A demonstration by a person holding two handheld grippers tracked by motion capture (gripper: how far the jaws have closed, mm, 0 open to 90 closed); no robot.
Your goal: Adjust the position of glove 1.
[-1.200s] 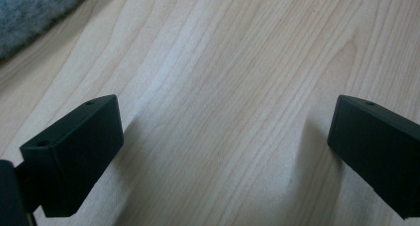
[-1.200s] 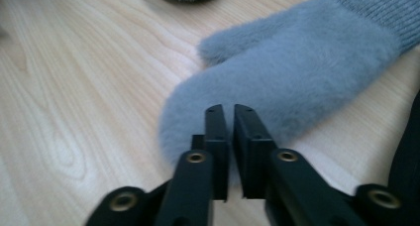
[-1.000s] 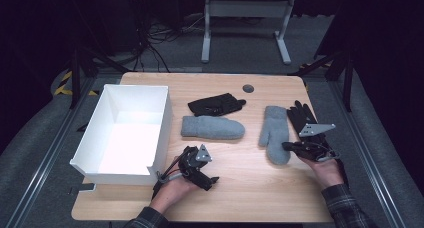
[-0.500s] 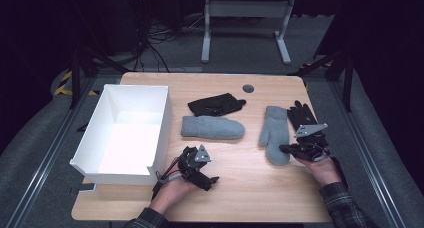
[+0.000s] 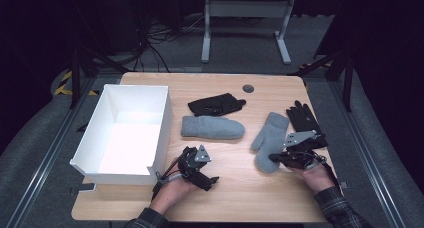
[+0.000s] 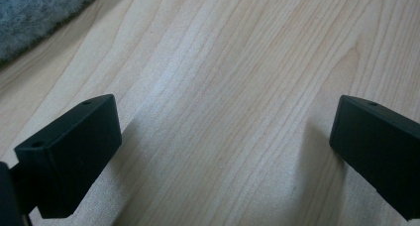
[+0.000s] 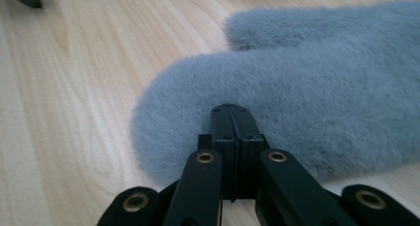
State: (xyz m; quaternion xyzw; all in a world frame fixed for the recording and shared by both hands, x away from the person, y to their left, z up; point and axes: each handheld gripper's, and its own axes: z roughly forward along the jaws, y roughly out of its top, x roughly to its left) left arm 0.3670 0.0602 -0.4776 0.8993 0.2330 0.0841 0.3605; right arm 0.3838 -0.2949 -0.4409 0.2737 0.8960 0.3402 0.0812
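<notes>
Two grey mittens lie on the wooden table (image 5: 250, 198): one (image 5: 212, 127) flat in the middle, the other (image 5: 270, 140) to its right, also seen as grey fur (image 7: 307, 92) in the right gripper view. A black glove (image 5: 217, 104) lies behind the middle mitten and another (image 5: 302, 120) at the right. My right gripper (image 5: 274, 158) is shut, its closed tips (image 7: 231, 112) resting on the near end of the right mitten, with nothing visibly between the jaws. My left gripper (image 5: 210, 180) rests open on bare wood (image 6: 225, 122), in front of the middle mitten (image 6: 34, 13).
A white open box (image 5: 165, 123) stands on the left side of the table, close beside my left hand. A small dark round disc (image 5: 248, 88) sits near the table's far edge. Metal rails and cables run along the floor beyond.
My right gripper has slid left and toward the near edge, down onto the near end of the right mitten. The left gripper has stayed put.
</notes>
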